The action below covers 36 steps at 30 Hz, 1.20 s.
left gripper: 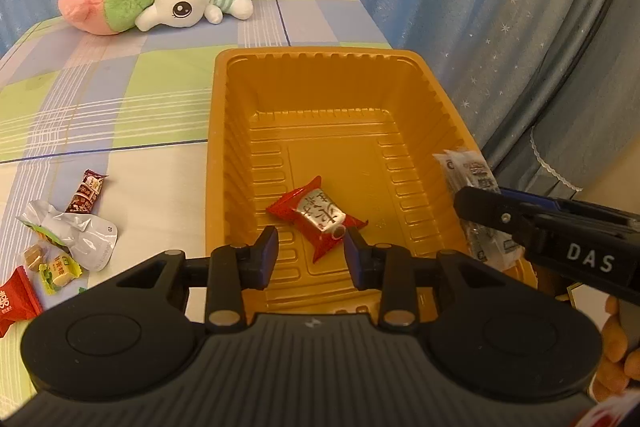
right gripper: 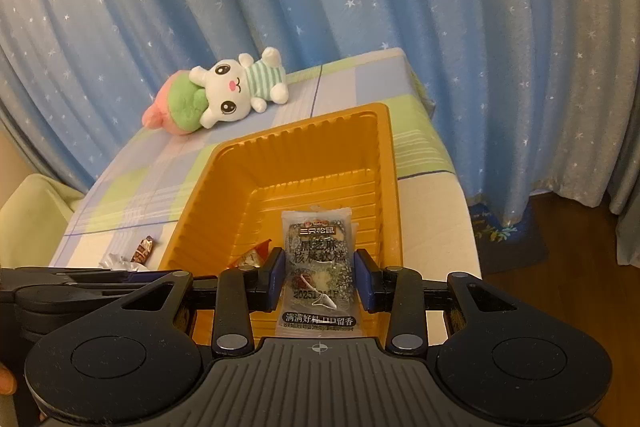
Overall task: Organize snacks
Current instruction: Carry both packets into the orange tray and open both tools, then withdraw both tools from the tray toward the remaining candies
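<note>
Judging by the spread, sorting has barely started: 1 red candy point(left gripper: 318, 217) lies in the gold tray point(left gripper: 218, 147) below the left gripper point(left gripper: 310, 255), which is spread and empty. The right gripper point(right gripper: 320, 279) pinches a sesame-walnut cake packet point(right gripper: 318, 263) over the tray, while about 5 snacks point(left gripper: 56, 251) wait on the tablecloth point(left gripper: 120, 99).

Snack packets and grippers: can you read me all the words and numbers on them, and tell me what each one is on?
"DAS": white letters on the right gripper, seen from the left wrist camera.
"三只松鼠": brand on the clear packet that the gripper holds.
"满满好料 口口留香": bottom strip of that packet.
"2025...": stamped date there; remaining digits blurred.
Larger middle characters on that packet: too blurred.
Red candy in the gold tray: silver label unreadable.
Table wrappers: too small.
</note>
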Each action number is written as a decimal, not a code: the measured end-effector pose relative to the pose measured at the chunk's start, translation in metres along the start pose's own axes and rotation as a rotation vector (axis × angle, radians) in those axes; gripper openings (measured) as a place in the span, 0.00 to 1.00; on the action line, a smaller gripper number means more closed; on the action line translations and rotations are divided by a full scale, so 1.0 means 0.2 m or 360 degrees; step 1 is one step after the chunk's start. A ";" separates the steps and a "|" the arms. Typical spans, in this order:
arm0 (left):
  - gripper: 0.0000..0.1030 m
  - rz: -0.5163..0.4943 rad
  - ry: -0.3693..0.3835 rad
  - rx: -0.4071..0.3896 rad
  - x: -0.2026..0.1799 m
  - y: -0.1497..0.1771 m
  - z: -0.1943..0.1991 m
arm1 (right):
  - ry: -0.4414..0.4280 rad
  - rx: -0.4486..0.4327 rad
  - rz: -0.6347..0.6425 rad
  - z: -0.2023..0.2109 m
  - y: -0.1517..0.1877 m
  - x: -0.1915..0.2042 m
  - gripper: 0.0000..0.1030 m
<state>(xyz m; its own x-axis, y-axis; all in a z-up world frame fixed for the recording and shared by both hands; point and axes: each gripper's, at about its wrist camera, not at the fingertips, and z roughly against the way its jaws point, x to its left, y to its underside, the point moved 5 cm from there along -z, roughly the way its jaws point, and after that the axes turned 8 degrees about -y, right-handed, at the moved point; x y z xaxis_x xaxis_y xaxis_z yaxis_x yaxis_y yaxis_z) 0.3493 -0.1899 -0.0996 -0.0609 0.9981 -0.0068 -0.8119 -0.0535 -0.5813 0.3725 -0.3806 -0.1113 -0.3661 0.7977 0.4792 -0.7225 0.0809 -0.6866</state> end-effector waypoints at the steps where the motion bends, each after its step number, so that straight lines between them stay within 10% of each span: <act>1: 0.32 0.0003 -0.0003 -0.0003 0.00 0.00 0.01 | -0.0002 0.0004 0.0002 -0.01 0.00 0.00 0.36; 36: 0.59 0.0178 -0.0086 -0.0118 0.30 0.27 0.42 | -0.0114 -0.0001 0.0080 0.20 0.13 0.15 0.53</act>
<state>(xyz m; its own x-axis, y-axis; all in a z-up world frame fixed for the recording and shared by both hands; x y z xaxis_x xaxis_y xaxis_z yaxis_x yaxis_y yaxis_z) 0.2529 -0.1346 -0.0629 -0.1812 0.9829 -0.0324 -0.7535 -0.1599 -0.6377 0.3194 -0.3779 -0.0936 -0.4427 0.7561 0.4820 -0.7020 0.0422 -0.7110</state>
